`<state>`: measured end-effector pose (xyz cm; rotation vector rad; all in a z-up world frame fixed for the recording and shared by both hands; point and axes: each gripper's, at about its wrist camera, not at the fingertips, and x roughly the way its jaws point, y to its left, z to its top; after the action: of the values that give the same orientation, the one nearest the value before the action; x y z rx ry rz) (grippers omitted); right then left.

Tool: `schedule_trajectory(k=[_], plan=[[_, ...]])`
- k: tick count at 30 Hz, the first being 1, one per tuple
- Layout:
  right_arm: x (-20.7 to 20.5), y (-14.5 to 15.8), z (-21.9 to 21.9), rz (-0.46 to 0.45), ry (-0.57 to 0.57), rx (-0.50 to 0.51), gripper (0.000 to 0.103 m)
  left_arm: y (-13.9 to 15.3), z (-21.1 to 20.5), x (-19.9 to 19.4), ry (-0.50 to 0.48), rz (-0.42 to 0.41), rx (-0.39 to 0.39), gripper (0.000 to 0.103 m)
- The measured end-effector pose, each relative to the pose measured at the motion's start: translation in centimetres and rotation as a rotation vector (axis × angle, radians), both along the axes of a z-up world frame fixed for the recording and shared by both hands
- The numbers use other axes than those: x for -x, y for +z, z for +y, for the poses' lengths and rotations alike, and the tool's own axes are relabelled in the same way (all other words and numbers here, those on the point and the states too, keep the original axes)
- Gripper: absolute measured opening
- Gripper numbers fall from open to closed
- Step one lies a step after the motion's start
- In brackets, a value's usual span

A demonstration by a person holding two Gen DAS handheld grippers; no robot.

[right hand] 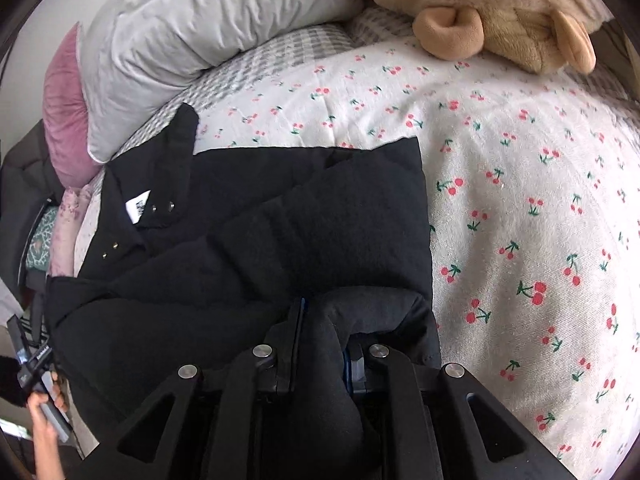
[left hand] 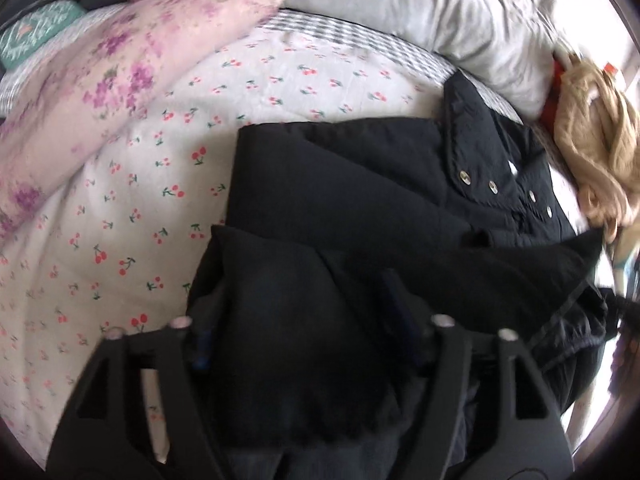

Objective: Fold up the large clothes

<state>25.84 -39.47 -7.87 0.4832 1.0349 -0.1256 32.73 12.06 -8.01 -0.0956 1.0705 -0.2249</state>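
A bed [left hand: 280, 80] covered by a white sheet with small red cherries is filling both views. In the left wrist view, a pink floral quilt [left hand: 120, 72] is bunching along the upper left of the frame, a grey pillow [left hand: 440, 12] is lying across the top, and a tan plush toy [left hand: 592, 140] is sitting at the right edge. In the right wrist view, the grey pillow [right hand: 192, 40] is lying at the upper left with a pink cushion [right hand: 64, 112] just beside it, and the tan plush toy [right hand: 500, 12] is resting at the top right.

A black coat [left hand: 340, 184] is lying partly folded on the sheet, filling the centre and lower middle of both frames, its metal snaps [left hand: 492, 186] showing right of centre in the left view. In the right view the black coat [right hand: 280, 220] is showing a white label [right hand: 138, 206] near its collar at the left.

The left gripper [left hand: 296, 320], at the bottom of its frame, is standing fairly wide with a thick fold of the coat bunching between its fingers. The right gripper [right hand: 324, 340], at the bottom centre of its frame, is pinching a rolled fold of the coat's edge
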Motion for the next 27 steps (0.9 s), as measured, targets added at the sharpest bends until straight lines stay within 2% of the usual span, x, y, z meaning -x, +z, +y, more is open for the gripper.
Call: schedule_trajectory(k=[2,5,8,9,10,12,15,19,22,25,27], plan=[[0.3,0.9,0.4,-0.012,0.024,0.027,0.017,1.3,-0.3,0.8,-0.018,-0.021,-0.034,0.082],[1.0,3.0,1.4,-0.029,0.06,0.076,0.021,2.9,0.2,2.1,-0.023,-0.03,-0.034,0.086],[1.8,5.1,2.6,-0.046,0.102,0.126,0.032,4.1,0.9,3.8,-0.022,-0.034,-0.004,0.087],[2.2,5.7,2.9,-0.055,0.114,0.137,0.048,4.4,1.2,4.5,-0.027,-0.036,0.008,0.088],[2.5,6.3,3.2,-0.062,0.124,0.143,0.069,4.7,1.5,5.1,-0.031,-0.036,0.017,0.088],[3.4,7.4,4.0,-0.092,0.135,0.174,0.081,4.9,2.1,6.5,-0.04,-0.034,0.03,0.089],[4.7,9.2,5.3,-0.134,0.16,0.265,0.082,4.7,2.5,8.1,-0.057,-0.033,0.031,0.089],[6.5,9.7,6.9,-0.172,0.209,0.292,0.085,3.3,2.5,9.7,-0.093,-0.029,0.014,0.089],[7.2,8.3,8.2,-0.166,0.268,0.266,0.085,1.7,1.7,9.9,-0.138,-0.002,0.005,0.089],[6.2,5.5,9.6,-0.099,0.32,0.271,0.085,-0.2,0.0,8.7,-0.165,0.033,-0.033,0.089],[4.8,3.6,10.6,-0.053,0.344,0.301,0.085,-0.9,-0.9,7.7,-0.163,0.039,-0.031,0.089]])
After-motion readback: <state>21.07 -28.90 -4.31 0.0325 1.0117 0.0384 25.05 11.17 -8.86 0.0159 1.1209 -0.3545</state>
